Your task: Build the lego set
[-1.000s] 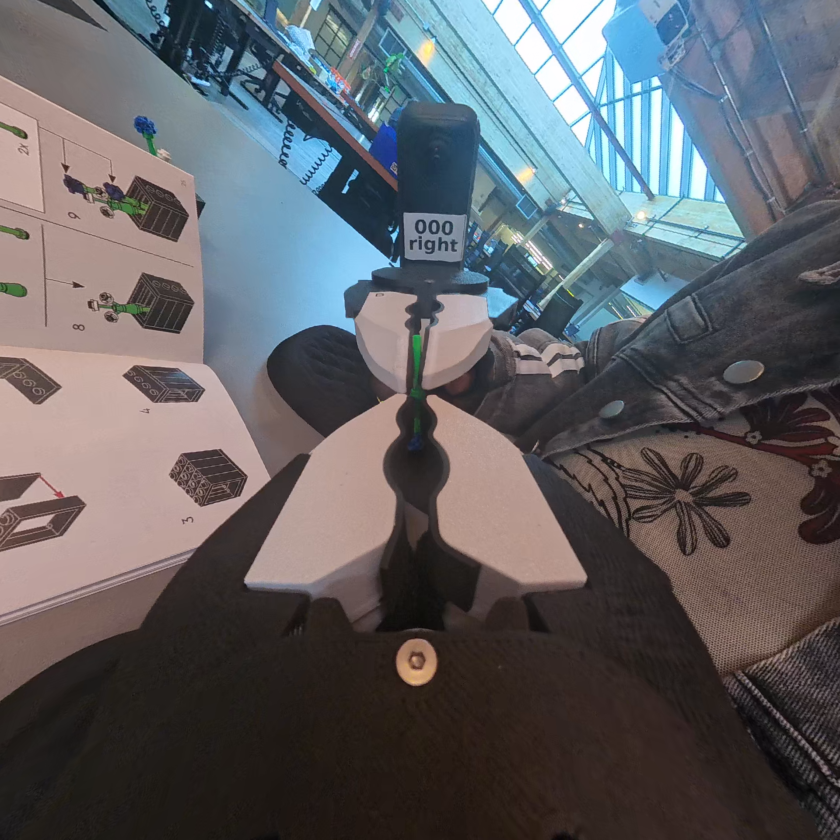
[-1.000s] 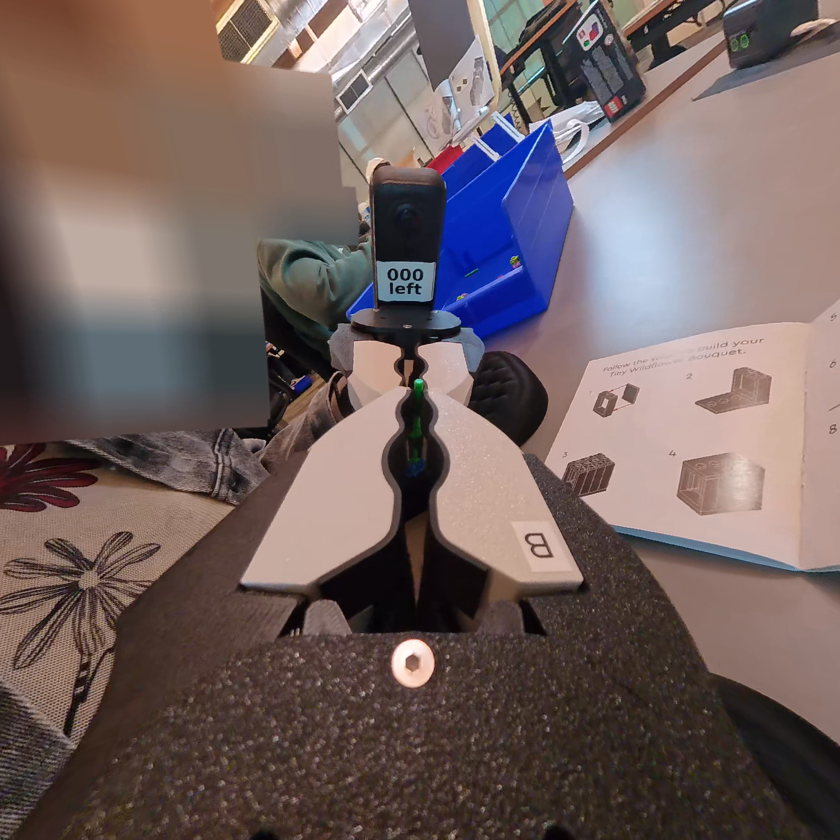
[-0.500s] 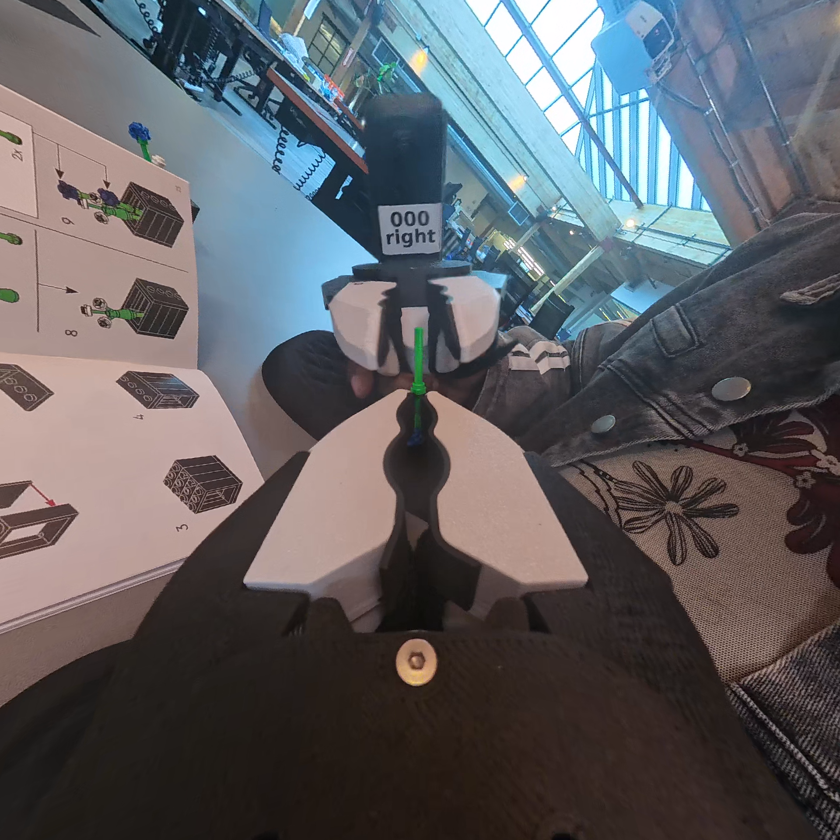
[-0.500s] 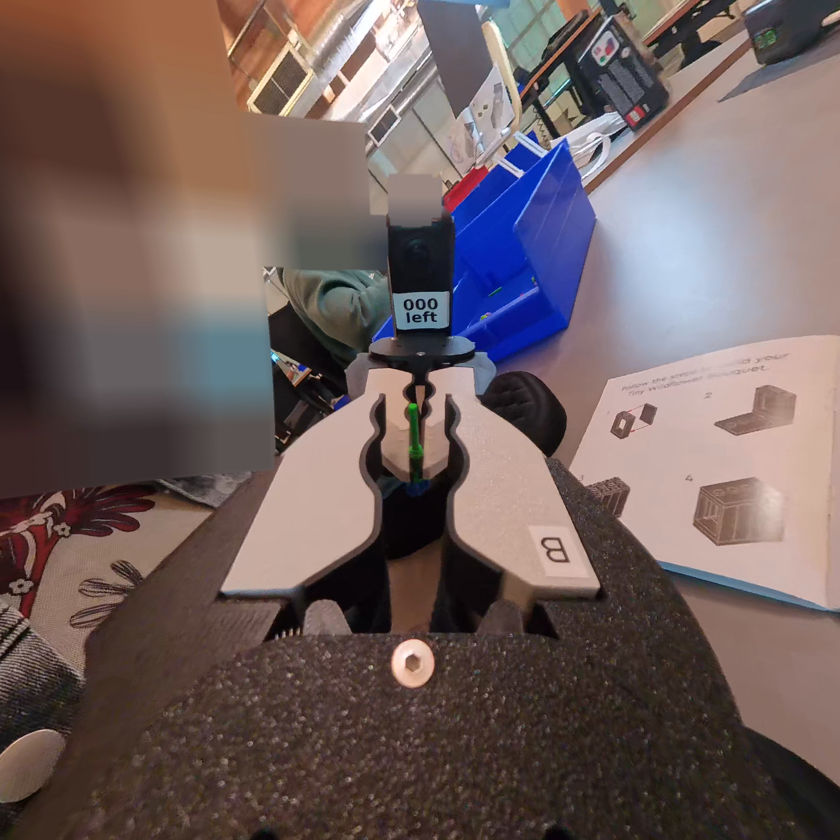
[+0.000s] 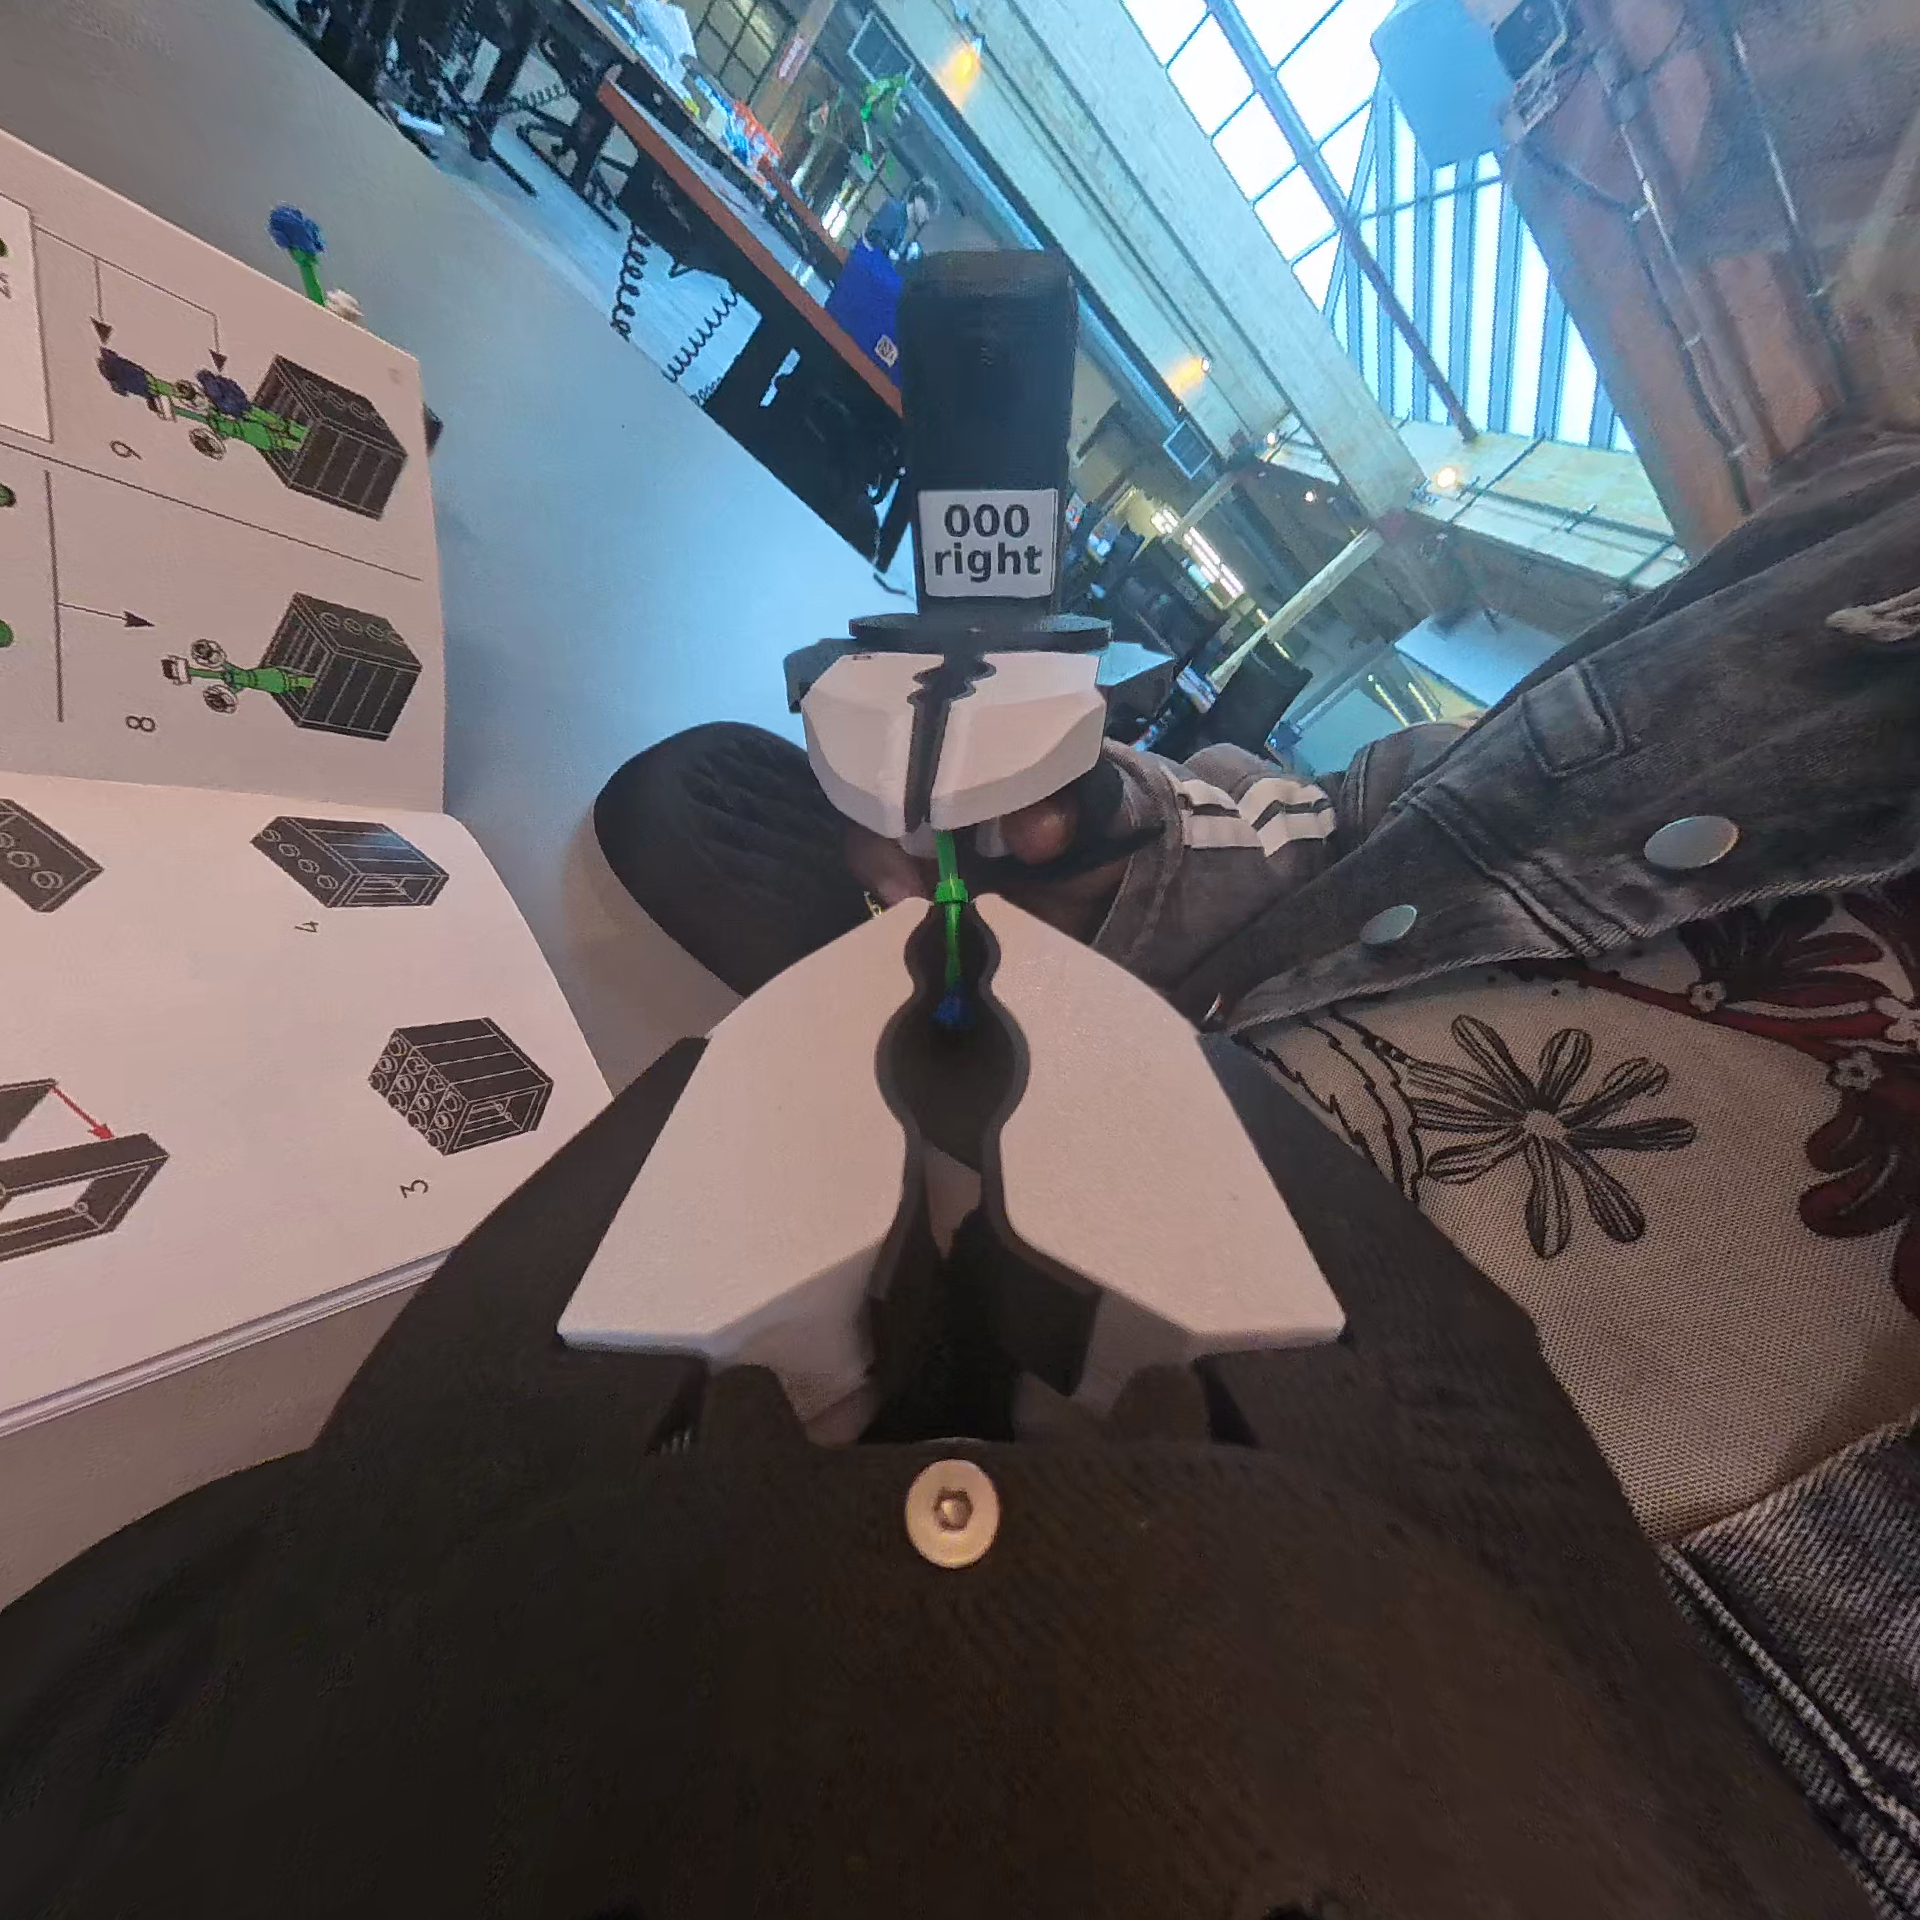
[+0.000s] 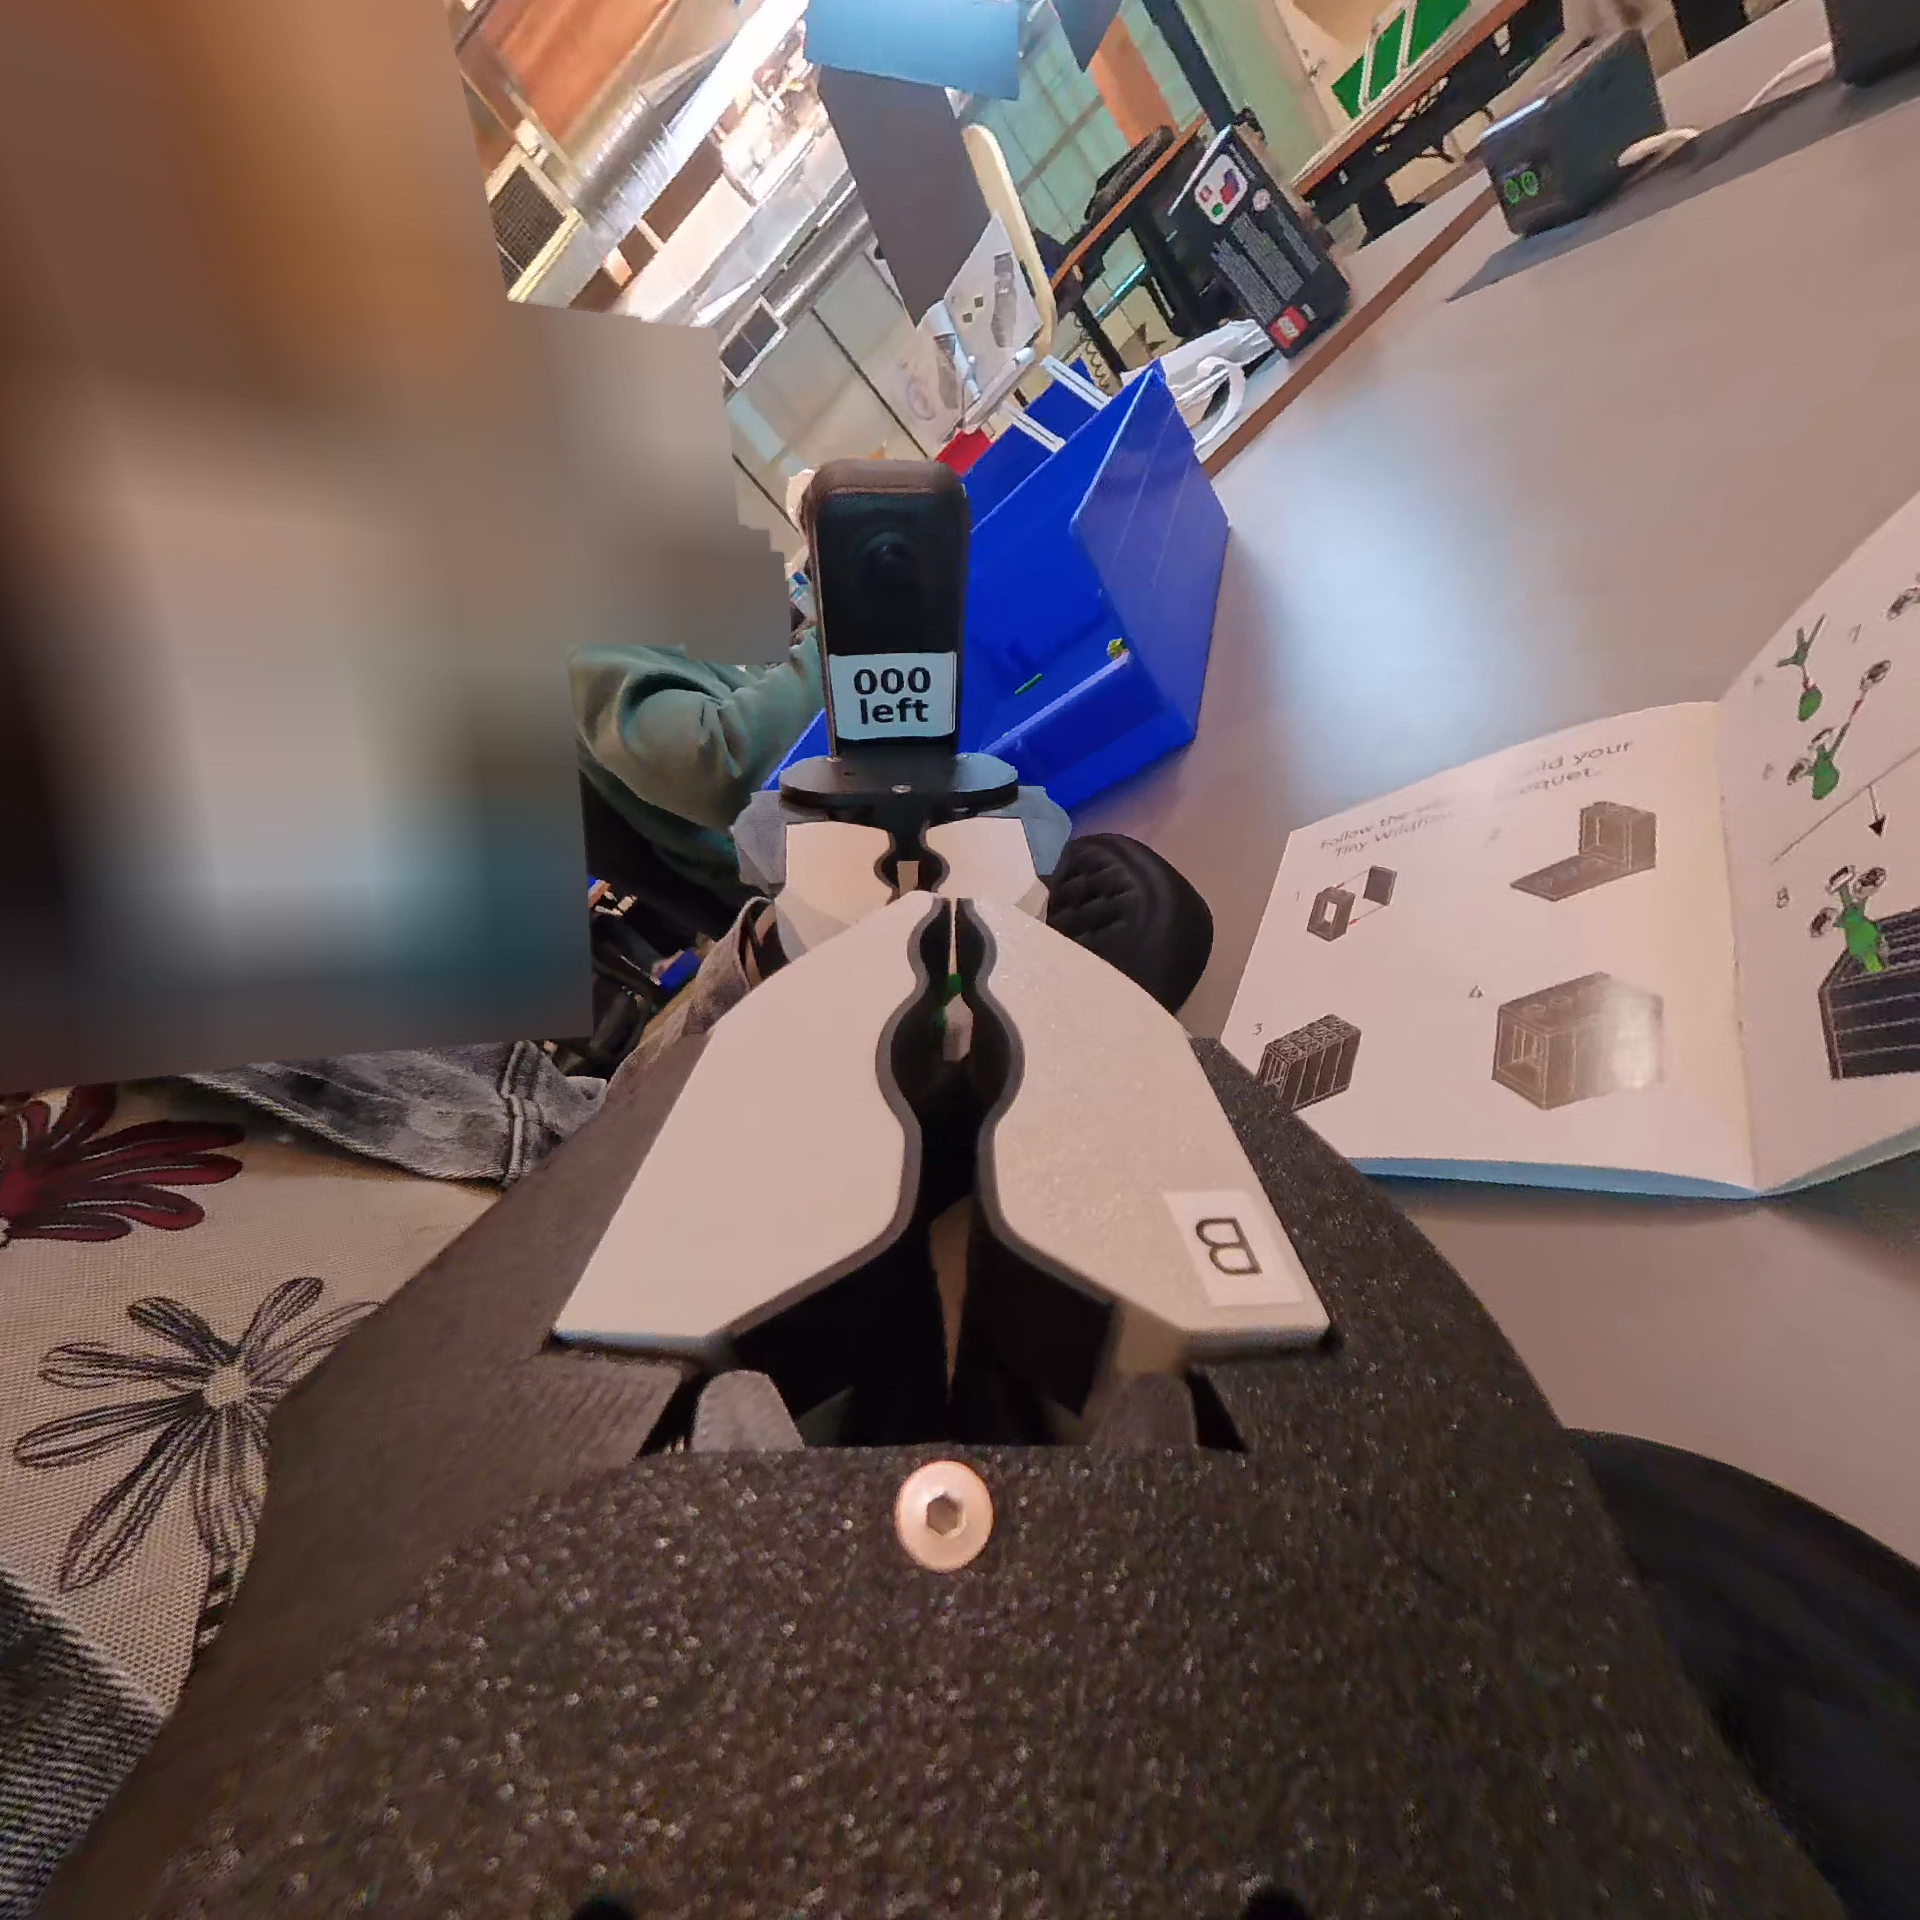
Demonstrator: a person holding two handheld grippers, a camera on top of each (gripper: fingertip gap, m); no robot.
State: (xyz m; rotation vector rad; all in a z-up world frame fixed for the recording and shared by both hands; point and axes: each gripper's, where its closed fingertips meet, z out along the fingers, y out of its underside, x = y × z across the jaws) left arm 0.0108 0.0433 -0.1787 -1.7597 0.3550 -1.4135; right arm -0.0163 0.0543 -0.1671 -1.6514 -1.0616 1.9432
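In the left wrist view my left gripper is shut on a thin green lego stem. A small blue flower sits on the stem's end in the hollow between the fingers. My right gripper faces it tip to tip and is shut on the stem's other end. In the right wrist view the right gripper is shut, with a bit of the green stem showing in its gap. The left gripper is right in front of it. Both are held above the person's lap.
An open instruction booklet lies on the grey table, also in the right wrist view. A small built flower stands beyond it. Blue bins are on the table. The person's floral shirt is close. The grippers are tip to tip, or close to it.
The right gripper opened half a second ago and drew back a little, leaving the stem in the left gripper. It has now shut on the stem's free end again.
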